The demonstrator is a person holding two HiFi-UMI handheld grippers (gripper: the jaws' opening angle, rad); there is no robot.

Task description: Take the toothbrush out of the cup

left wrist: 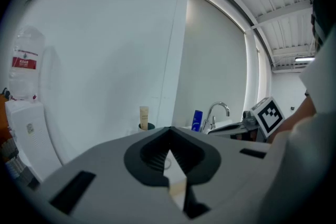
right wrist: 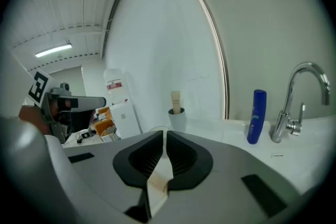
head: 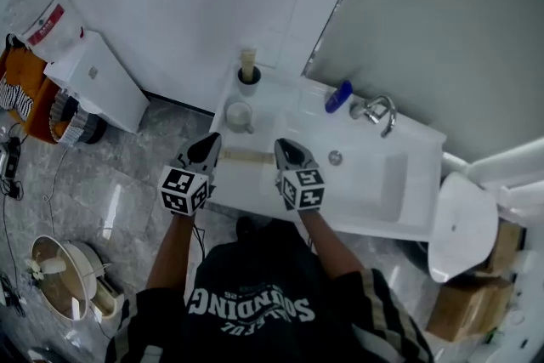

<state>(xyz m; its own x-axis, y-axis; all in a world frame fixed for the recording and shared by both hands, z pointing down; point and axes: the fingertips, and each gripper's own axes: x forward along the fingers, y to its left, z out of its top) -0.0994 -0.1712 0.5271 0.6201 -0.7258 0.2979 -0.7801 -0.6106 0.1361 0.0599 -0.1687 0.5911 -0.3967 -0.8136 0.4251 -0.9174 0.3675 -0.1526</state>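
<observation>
A long, flat, pale beige stick (head: 248, 155), which looks like the toothbrush, hangs level over the front of the white counter (head: 280, 110). My left gripper (head: 210, 147) is shut on its left end and my right gripper (head: 286, 148) on its right end. The left gripper view shows the beige strip (left wrist: 177, 189) pinched between the jaws of the left gripper (left wrist: 169, 131). The right gripper view shows the strip (right wrist: 159, 181) clamped in the right gripper (right wrist: 164, 135). A white cup (head: 239, 116) stands behind the stick. Further back a dark cup (head: 247, 74) holds an upright beige tube.
A blue bottle (head: 338, 96) and a chrome faucet (head: 380, 110) stand at the back of the basin (head: 374, 183). A white cabinet (head: 102, 81) is on the left, a toilet (head: 463, 225) on the right and a fan (head: 59, 268) on the floor.
</observation>
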